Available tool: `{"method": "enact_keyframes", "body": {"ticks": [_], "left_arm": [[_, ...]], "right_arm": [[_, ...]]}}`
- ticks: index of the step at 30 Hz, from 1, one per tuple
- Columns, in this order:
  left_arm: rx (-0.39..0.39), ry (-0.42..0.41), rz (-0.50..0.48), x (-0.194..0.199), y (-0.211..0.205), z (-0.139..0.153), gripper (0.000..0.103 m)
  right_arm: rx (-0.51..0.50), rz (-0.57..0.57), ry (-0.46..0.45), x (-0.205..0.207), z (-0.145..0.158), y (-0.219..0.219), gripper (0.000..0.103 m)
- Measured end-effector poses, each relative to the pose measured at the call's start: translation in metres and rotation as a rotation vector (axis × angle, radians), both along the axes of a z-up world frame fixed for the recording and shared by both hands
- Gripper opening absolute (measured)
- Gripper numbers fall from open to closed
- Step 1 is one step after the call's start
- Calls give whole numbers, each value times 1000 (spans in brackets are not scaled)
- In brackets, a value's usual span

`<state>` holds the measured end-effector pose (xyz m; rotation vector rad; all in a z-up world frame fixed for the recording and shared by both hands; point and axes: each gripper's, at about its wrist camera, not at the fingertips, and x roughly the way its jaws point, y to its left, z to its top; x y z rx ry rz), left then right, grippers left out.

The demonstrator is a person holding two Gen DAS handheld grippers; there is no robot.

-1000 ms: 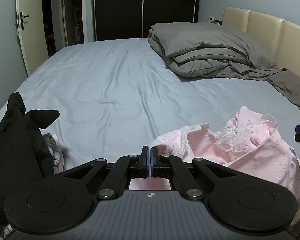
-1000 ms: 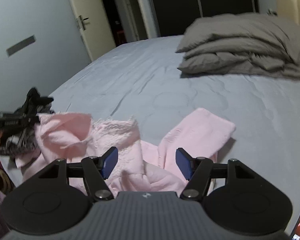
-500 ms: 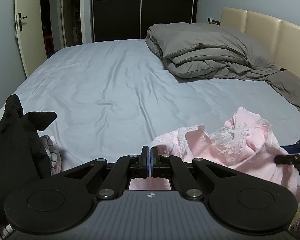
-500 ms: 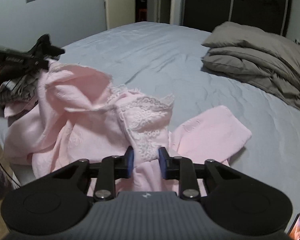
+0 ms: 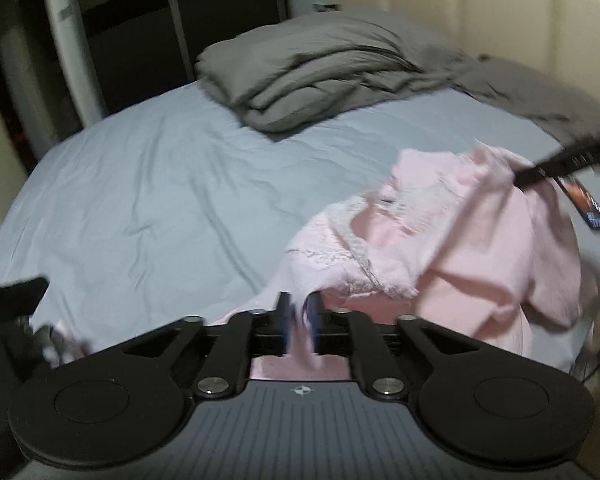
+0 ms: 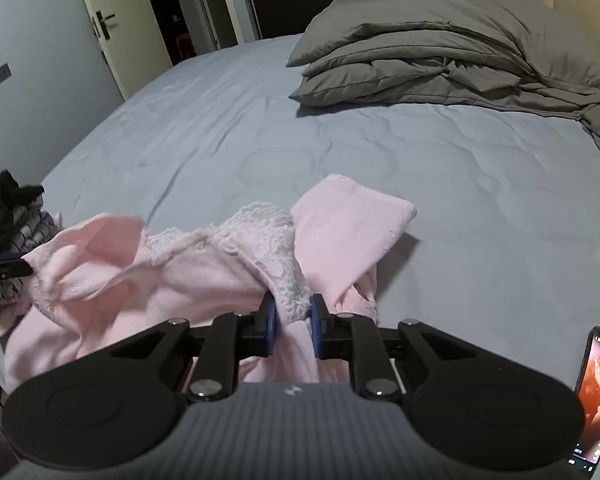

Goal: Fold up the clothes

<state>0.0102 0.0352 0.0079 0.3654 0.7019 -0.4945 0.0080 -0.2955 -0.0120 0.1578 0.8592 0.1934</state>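
Observation:
A pink garment with a white lace edge lies bunched at the near edge of the bed. In the left wrist view my left gripper has its jaws opening, with a thin fold of pink cloth loose in the gap. My right gripper is closing, its blue pads pressed on the bunched lace of the garment. The left wrist view shows the right gripper as a dark bar holding the garment's far side up. One folded pink part rests flat on the sheet.
The blue-grey sheet stretches ahead. A folded grey duvet lies by the beige headboard. A pile of dark clothes sits at the left bed edge. A lit phone lies at the right. A door stands at the back left.
My left gripper's jaws went from fully shut to slightly parted, and its view swung and rolled. My right gripper went from wide open to closed on the lace.

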Motion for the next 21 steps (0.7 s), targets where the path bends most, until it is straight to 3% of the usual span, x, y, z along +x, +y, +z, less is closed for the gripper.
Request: {"method": "enact_keyframes", "body": {"ticks": [1,2,3,9,17,21], "left_arm": [[11,-10,-12,-3,-3,-1,29],[22,-19,-25,-6,-6,-2,44],[34,-29,-37,-9,-9,-3,53],[133,-74,-57,-6,-30,-18,54],[193,-89,-21,18,-52,-32,54],[213,-52,4,29,-55,-38,54]], "right_arm": [[-5,2,3,0,-1,1,19],[-6,2,5,0,-2,0,19],[-7,2,6,0,-3,0,19],[9,12,2,-3,-4,-4,20],[-36,57,-55,-11,3,2,41],[-39,70,-63,-14,4,0,49]]}}
